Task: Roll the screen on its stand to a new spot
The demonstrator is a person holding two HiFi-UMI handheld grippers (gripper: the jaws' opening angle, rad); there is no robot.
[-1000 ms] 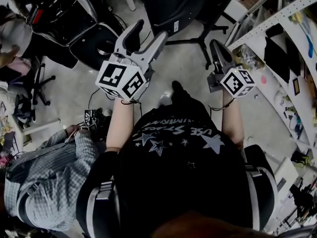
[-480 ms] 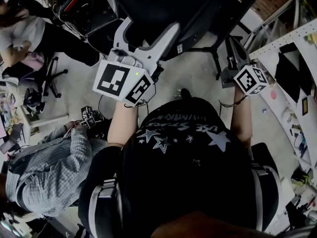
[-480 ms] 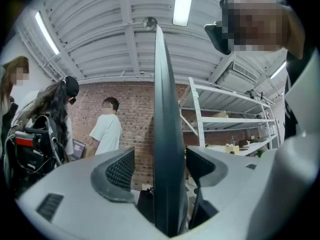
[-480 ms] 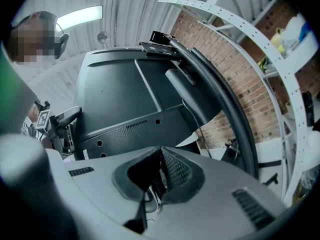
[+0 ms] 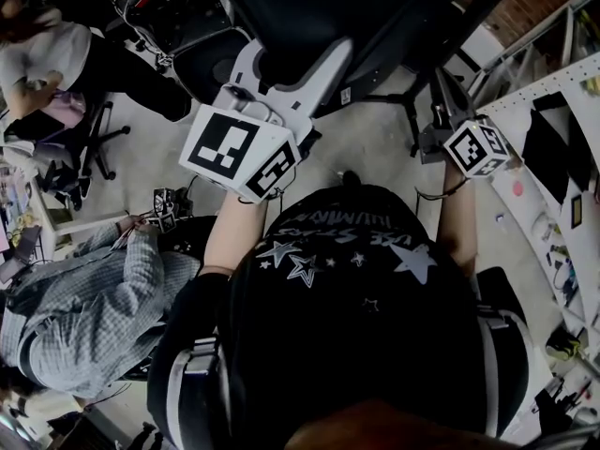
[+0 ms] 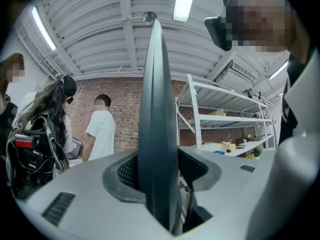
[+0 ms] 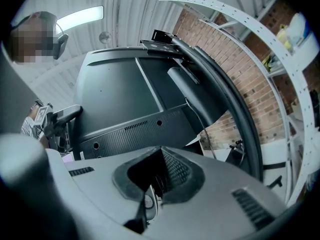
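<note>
The big black screen [image 5: 309, 7] on its wheeled stand fills the top of the head view. My left gripper [image 5: 295, 52] has its white jaws on either side of the screen's edge and they are closing on it. In the left gripper view that edge [image 6: 157, 109] stands upright between the pads of the left gripper [image 6: 160, 181]. My right gripper [image 5: 439, 87] is raised at the right, near the stand. The right gripper view shows the screen's back [image 7: 125, 99] and the stand's column [image 7: 200, 101] ahead of the right gripper [image 7: 150, 184], whose jaws are together with nothing in them.
A person in a plaid shirt [image 5: 84, 317] crouches close at my left. Office chairs [image 5: 94, 143] and a black equipment cart [image 5: 169, 7] stand at the back left. White shelving [image 5: 553, 92] runs along the right. The stand's base legs [image 5: 398, 101] spread over the floor. People [image 6: 102, 129] stand behind the screen.
Both grippers have come up to the screen. The left jaws, wide apart over bare floor before, now straddle the screen's edge and have narrowed. The right gripper rose a little.
</note>
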